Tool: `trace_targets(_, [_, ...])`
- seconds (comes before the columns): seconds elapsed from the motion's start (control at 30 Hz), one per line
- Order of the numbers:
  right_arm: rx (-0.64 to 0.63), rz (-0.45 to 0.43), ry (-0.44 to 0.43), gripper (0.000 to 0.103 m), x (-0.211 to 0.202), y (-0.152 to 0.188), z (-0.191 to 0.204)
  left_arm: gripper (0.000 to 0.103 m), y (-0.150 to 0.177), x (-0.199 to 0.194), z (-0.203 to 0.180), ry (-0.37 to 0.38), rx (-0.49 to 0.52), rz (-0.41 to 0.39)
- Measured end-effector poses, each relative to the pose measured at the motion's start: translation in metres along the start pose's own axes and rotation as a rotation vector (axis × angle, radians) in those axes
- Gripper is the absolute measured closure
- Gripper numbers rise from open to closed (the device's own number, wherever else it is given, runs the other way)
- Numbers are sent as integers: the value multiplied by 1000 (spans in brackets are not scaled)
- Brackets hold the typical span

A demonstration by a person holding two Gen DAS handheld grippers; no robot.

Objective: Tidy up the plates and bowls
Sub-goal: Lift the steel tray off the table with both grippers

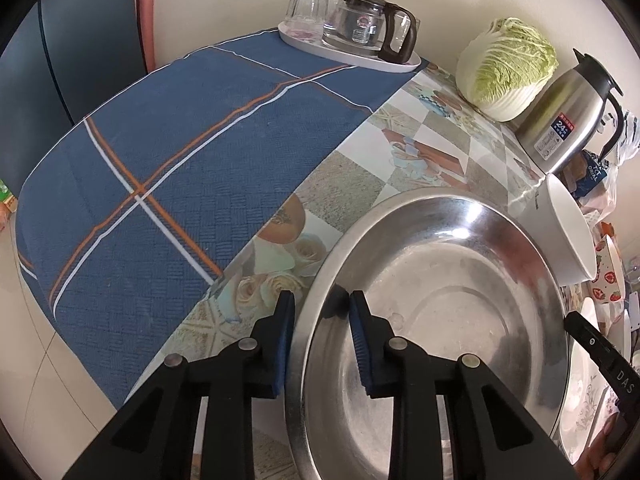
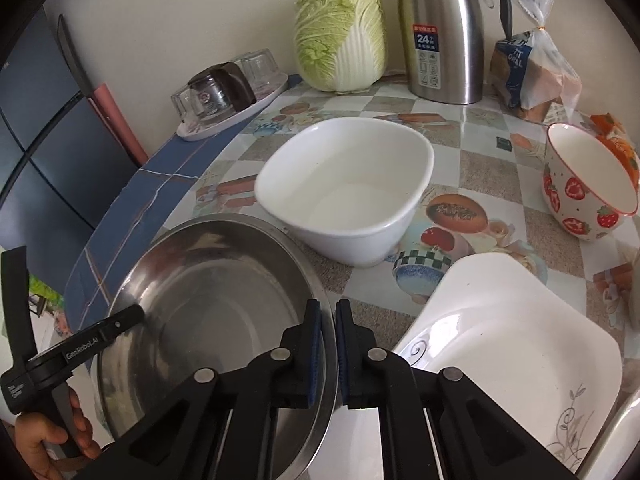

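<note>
- Stainless steel: a wide, shallow steel basin (image 1: 436, 320) sits at the near edge of a table (image 1: 360, 168), partly over the edge toward the person, beside a blue cloth (image 1: 168, 168).
- The left gripper (image 1: 320, 340) straddles the basin's left rim, one blue pad outside and one inside. A visible gap remains between the pads, so it looks spread around the rim and not yet pinching.
- The right gripper (image 2: 328, 352) straddles the opposite rim with its pads drawn close on the thin metal, apparently pinching it.
- Both grippers point forward and slightly down, one at each side of the basin, in a two-handed hold. The person's left hand (image 2: 52, 440) shows below its gripper handle.
- A white bowl (image 2: 348, 188) stands just behind the basin. A white plate (image 2: 516, 360) with a grey vine pattern lies just right of the right gripper. A strawberry bowl (image 2: 588, 184) stands tilted further right.
- Likely step: moving the basin with both grippers, perhaps onto the cloth or to nest other dishes.
- To do it well, the left pads should close firmly on the rim before any lift, and both sides should rise level together; thin, slick steel may slip or tip if one side leads.
- A cabbage (image 2: 340, 32), a steel flask (image 2: 444, 32) and a tray (image 1: 352, 56) of glassware stand at the back, clear of the work.
</note>
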State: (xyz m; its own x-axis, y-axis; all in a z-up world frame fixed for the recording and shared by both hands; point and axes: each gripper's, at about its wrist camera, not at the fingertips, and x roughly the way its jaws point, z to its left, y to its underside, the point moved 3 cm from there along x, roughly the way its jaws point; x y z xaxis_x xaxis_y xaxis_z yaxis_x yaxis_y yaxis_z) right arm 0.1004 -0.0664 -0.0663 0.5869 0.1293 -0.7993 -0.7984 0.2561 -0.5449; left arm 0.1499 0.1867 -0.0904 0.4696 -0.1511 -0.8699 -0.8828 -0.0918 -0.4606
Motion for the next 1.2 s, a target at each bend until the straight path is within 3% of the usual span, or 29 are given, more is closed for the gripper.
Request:
trace_targets(0.4, [92,37,-173,95,3,7,-5,70,-3,0,14,-24,-22,3])
trace_targets(1.0, [65,80,-197,95,9,13,4,70,-1,-13,22,-59,-20,-2])
trace_targets(1.2, [102,122,-247,91,14,17,0,70,1,-7,24,-45,-37,8])
